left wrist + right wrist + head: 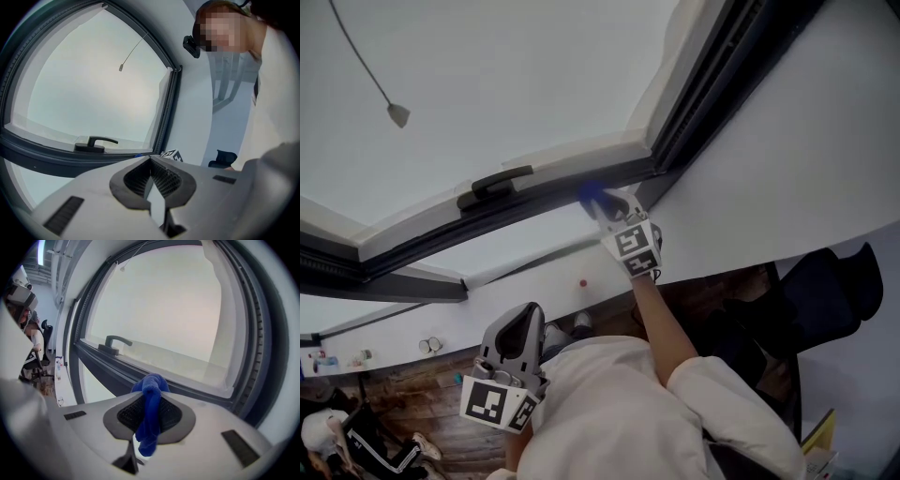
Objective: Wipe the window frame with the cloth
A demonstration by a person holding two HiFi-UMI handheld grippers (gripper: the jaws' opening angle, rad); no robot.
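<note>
Pinching a blue cloth (150, 413) between its jaws, plain only in its own view, the right gripper (605, 204) holds it at the dark window frame (487, 221), right of the handle (495, 183); the left gripper (151, 161), closed and empty, hangs below.

Left gripper (151, 160), jaws together, empty

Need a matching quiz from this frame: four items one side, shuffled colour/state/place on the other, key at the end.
Column A
1. cloth
2. left gripper
3. window handle
4. cord pull

Column B
a. dark, lying along the window frame
b. jaws together, nothing between them
c. hangs on a thin line in front of the glass
d. blue, clamped between jaws

Pairs: 1-d; 2-b; 3-a; 4-c
</note>
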